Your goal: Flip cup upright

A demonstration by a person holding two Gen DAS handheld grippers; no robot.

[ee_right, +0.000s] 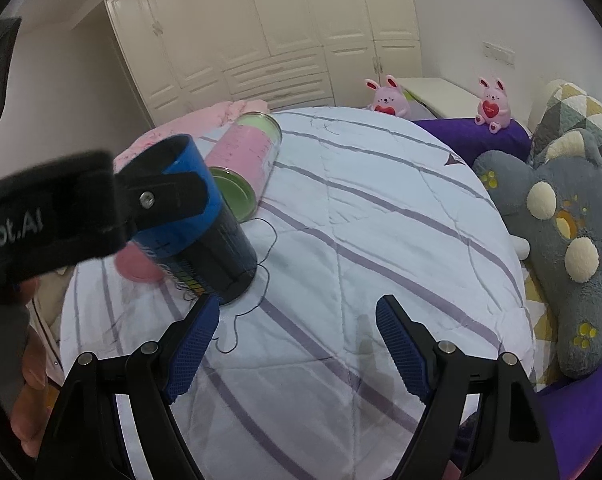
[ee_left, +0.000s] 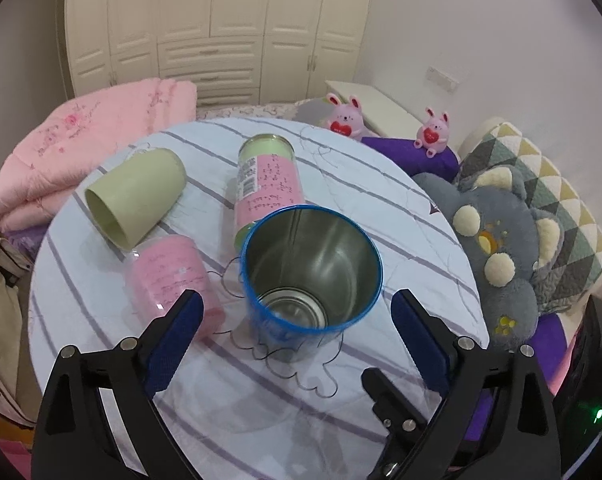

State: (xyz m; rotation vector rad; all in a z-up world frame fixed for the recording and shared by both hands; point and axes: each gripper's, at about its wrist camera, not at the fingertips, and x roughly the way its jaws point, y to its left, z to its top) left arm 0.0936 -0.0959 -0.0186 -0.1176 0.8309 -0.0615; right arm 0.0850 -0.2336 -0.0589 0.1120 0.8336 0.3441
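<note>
A blue metal cup (ee_left: 311, 272) stands upright on the striped cloth of the round table (ee_left: 381, 200), its open mouth up; it also shows in the right wrist view (ee_right: 221, 248). My left gripper (ee_left: 297, 308) is open, its blue pads on either side of the cup and apart from it. In the right wrist view the left gripper's finger (ee_right: 169, 196) hangs over the cup. My right gripper (ee_right: 297, 320) is open and empty, just right of the cup. A green cup (ee_left: 135, 196) lies on its side at the left.
A pink-and-green can (ee_left: 267, 184) lies on its side behind the blue cup. A pink cup (ee_left: 173, 284) stands mouth down by my left pad. A grey plush cushion (ee_left: 497, 248), two pink bunny toys (ee_left: 345, 118) and a pink quilt (ee_left: 81, 152) ring the table.
</note>
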